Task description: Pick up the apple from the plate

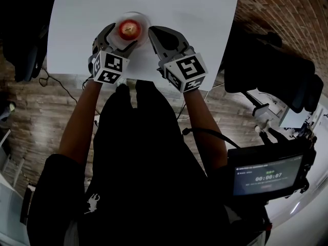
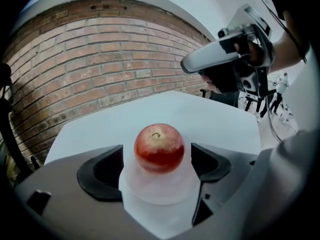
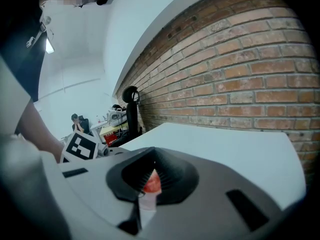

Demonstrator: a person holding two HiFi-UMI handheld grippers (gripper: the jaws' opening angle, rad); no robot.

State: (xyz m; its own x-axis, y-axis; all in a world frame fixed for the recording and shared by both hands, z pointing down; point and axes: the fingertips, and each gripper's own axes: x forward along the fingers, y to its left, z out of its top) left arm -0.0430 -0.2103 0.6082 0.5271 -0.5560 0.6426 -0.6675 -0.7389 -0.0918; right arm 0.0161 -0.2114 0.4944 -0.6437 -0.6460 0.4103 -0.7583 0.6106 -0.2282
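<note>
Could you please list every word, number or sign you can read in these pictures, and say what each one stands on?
"00:00:07": on the dark screen at the lower right of the head view.
Smaller lines above it on that screen: too blurred to read.
On the left marker cube and the right marker cube: black-and-white patterns only, no letters.

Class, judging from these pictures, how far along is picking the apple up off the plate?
Done: the left gripper is open, its fingers either side of the apple, not touching. In hand: nothing gripped; the apple sits on the plate. Left: close the fingers, then lift.
</note>
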